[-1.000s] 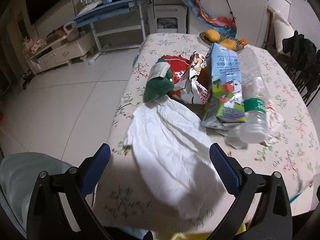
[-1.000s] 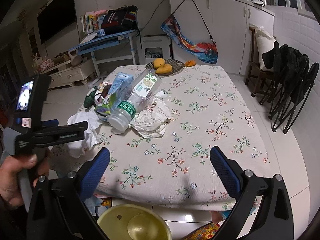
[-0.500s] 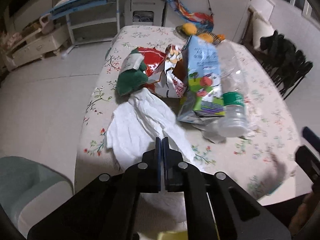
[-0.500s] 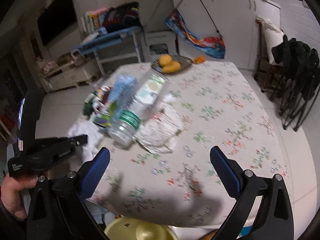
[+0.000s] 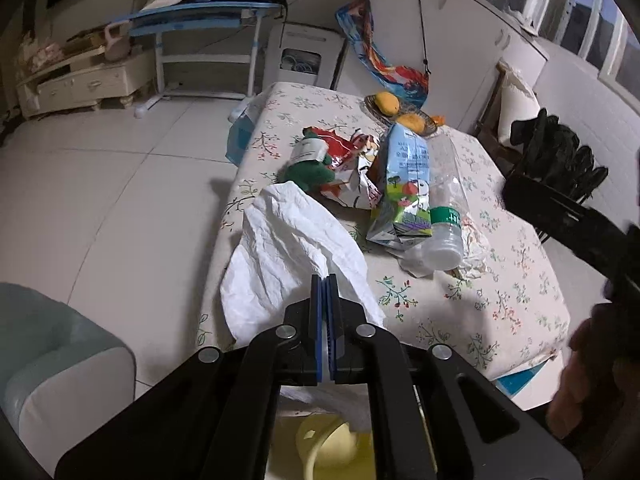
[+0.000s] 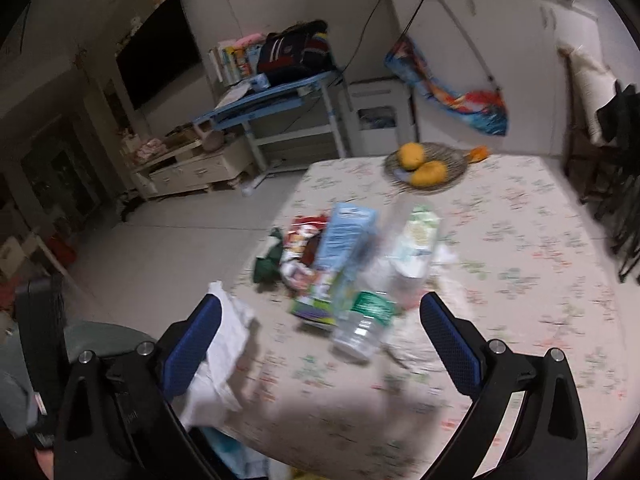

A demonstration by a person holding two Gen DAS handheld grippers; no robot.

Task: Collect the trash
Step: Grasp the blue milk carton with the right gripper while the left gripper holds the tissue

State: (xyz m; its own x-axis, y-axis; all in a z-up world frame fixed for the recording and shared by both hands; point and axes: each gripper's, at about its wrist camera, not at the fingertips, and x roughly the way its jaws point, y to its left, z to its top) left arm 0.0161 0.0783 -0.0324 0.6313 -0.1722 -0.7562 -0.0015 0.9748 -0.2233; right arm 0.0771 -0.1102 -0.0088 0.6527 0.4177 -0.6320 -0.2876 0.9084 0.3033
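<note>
My left gripper (image 5: pixel 325 280) is shut on a crumpled white paper sheet (image 5: pixel 288 248), which hangs from the pads over the near left edge of the flowered table (image 5: pixel 500 300). Behind it lies a heap of trash: a green cloth-like lump (image 5: pixel 308 174), a red snack wrapper (image 5: pixel 340 148), a blue drink carton (image 5: pixel 404 184) and a clear plastic bottle (image 5: pixel 444 236) on crumpled tissue (image 5: pixel 472 248). My right gripper (image 6: pixel 320 300) hovers before the bottle (image 6: pixel 368 320) and carton (image 6: pixel 344 240). Its jaws are closing, still wide, and touch nothing. The white paper (image 6: pixel 224 344) hangs by its left finger.
A yellow bin (image 5: pixel 332 452) stands on the floor under my left gripper. A wicker fruit dish (image 6: pixel 452 160) with mangoes sits at the table's far side. Dark chairs (image 5: pixel 560 148) stand to the right, a grey-green seat (image 5: pixel 48 352) to the near left.
My left jaws closed on the white paper and drew it back over the table edge. My right gripper swung left, from the bare tablecloth to face the bottle and carton.
</note>
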